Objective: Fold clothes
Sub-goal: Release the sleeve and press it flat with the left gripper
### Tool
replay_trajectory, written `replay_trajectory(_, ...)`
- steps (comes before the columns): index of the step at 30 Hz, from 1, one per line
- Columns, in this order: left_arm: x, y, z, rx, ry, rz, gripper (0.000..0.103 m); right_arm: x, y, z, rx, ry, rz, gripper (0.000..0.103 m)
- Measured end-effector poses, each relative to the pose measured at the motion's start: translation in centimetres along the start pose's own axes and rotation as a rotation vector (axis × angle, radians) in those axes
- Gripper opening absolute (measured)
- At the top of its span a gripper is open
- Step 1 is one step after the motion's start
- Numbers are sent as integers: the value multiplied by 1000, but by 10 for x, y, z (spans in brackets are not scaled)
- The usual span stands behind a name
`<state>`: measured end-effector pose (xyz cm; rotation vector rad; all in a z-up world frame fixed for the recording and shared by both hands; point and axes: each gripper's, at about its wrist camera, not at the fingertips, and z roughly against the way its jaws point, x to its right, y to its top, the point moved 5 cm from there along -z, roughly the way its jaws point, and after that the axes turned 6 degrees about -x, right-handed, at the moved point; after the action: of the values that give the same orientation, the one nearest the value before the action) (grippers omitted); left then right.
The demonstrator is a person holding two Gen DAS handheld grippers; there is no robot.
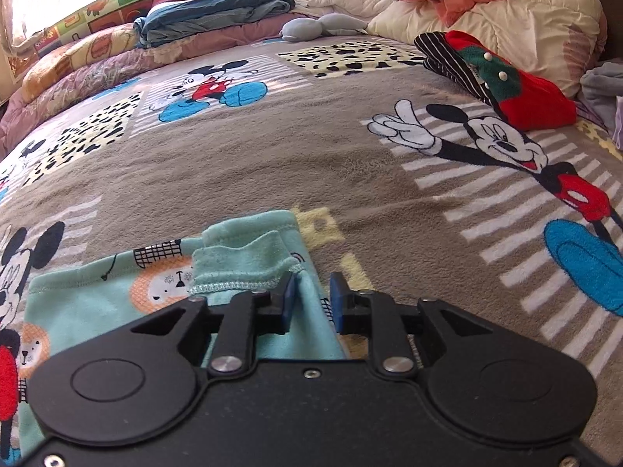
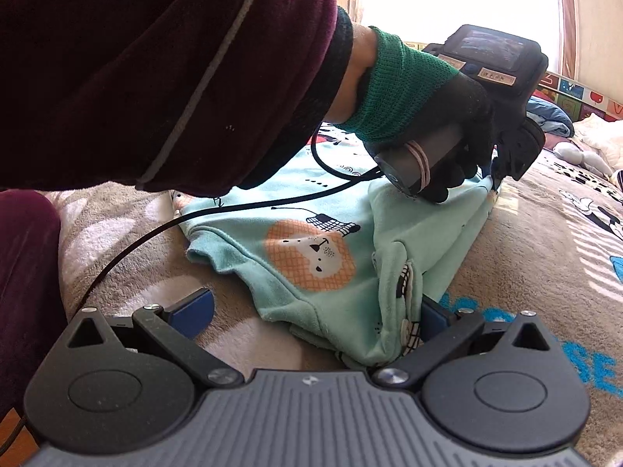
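Sunlit bed (image 1: 272,148) carries the mint shirt (image 2: 311,249) near its front edge. My left gripper (image 1: 311,295) stands slightly apart around a fold; my right gripper (image 2: 315,311) is wide apart. I fear the fold springs back if released.

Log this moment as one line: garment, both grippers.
garment: mint lion-print, partly folded on blanket | left gripper: open, fold between pads | right gripper: open wide, straddling near edge | folding: unfinished
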<state>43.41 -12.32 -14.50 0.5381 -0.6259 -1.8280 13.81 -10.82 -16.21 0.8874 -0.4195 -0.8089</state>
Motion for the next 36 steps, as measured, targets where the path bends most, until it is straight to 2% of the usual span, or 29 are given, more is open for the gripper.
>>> replay_trajectory(2, -8, 2, 14, 35, -37, 45, 26, 1, 0, -1, -1, 1, -8, 103)
replay_trajectory(5, -19, 1, 37, 82, -39, 67, 26, 1, 0, -1, 0, 2, -15, 103)
replay_trajectory(8, -25, -9, 56, 99, -22, 31, 24, 2, 0, 0, 1, 4, -19, 103)
replay_trajectory(9, -24, -16, 62, 100, -17, 2, 20, 4, -1, 1, 2, 2, -19, 103)
replay_trajectory(10, -22, -23, 67, 99, -19, -23, 16, 5, -1, 2, 2, 1, -18, 103)
replay_trajectory(13, -11, -52, 82, 87, -47, -86, 13, 4, -2, 4, 2, -7, -11, 103)
replay_trajectory(16, 4, -77, 80, 55, -83, -116, 13, 3, -2, 3, 3, -14, -10, 103)
replay_trajectory(21, 4, -85, 80, 79, -75, -80, 13, 2, -3, 0, 1, -31, -7, 103)
replay_trajectory(25, 8, -106, 115, 126, -59, -92, 13, 0, -3, -1, 0, -45, 3, 103)
replay_trajectory(28, 15, -133, 128, 120, -90, -94, 13, -2, -4, 0, 0, -55, 7, 103)
replay_trajectory(32, 19, -155, 110, 99, -91, -118, 13, -3, -6, 1, -2, -69, 19, 102)
replay_trajectory(36, 19, -154, 115, 96, -98, -124, 13, -5, -10, 2, 0, -82, 23, 102)
